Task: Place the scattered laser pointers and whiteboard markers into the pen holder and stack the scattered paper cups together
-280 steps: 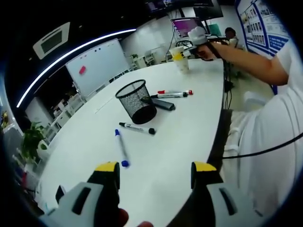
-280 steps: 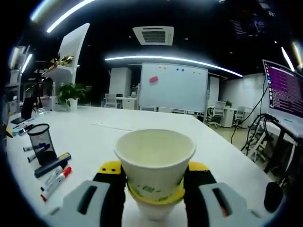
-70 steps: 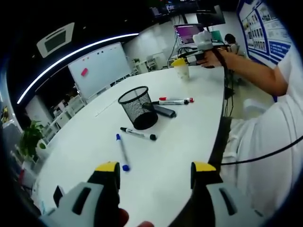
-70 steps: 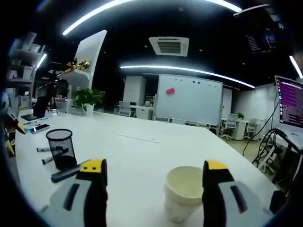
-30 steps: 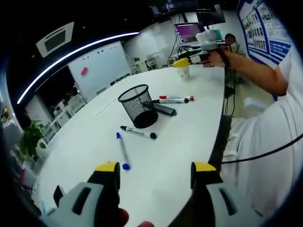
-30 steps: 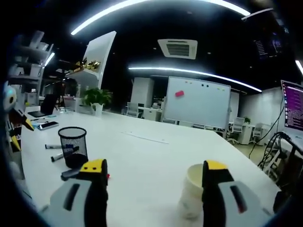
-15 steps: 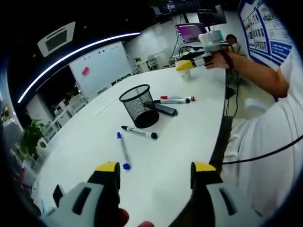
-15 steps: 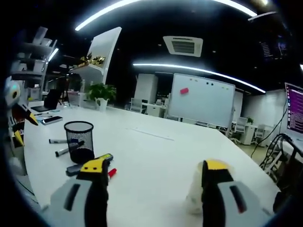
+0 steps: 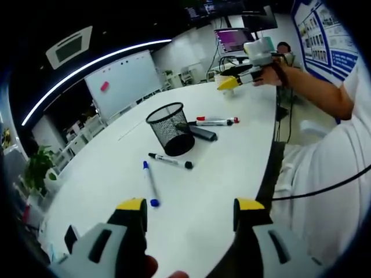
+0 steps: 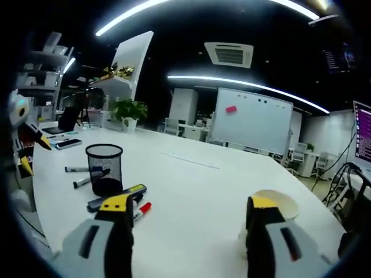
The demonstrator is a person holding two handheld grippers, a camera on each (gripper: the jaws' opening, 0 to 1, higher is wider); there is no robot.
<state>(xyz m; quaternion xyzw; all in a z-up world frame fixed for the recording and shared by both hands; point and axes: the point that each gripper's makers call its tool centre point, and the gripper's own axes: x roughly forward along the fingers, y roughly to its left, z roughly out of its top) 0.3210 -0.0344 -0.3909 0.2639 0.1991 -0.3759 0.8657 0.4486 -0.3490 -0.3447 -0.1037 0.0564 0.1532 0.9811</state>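
A black mesh pen holder point(image 9: 171, 128) point(image 10: 104, 168) stands mid-table. Beside it lie a dark laser pointer point(image 9: 200, 132) point(image 10: 116, 196) and a red-capped marker point(image 9: 214, 121) point(image 10: 142, 209). Nearer to my left gripper lie a black marker point(image 9: 169, 161) and a blue marker point(image 9: 149, 183). My left gripper point(image 9: 191, 208) is open over the table's near edge, holding nothing. My right gripper point(image 10: 189, 208) point(image 9: 231, 81) is open too, far across the table. A paper cup point(image 10: 290, 205) stands upright just behind its right jaw, outside the gap.
The white table point(image 9: 220, 174) ends at a curved edge on the right, where the person's arm point(image 9: 307, 81) reaches over. A whiteboard point(image 10: 252, 124), a potted plant point(image 10: 128, 110) and a phone point(image 10: 68, 143) sit beyond. Bare tabletop lies between the pens and the cup.
The right gripper, earlier shut on a paper cup, has let go and swung left; the cup has slid from between its jaws to behind the right one. The left gripper stays put.
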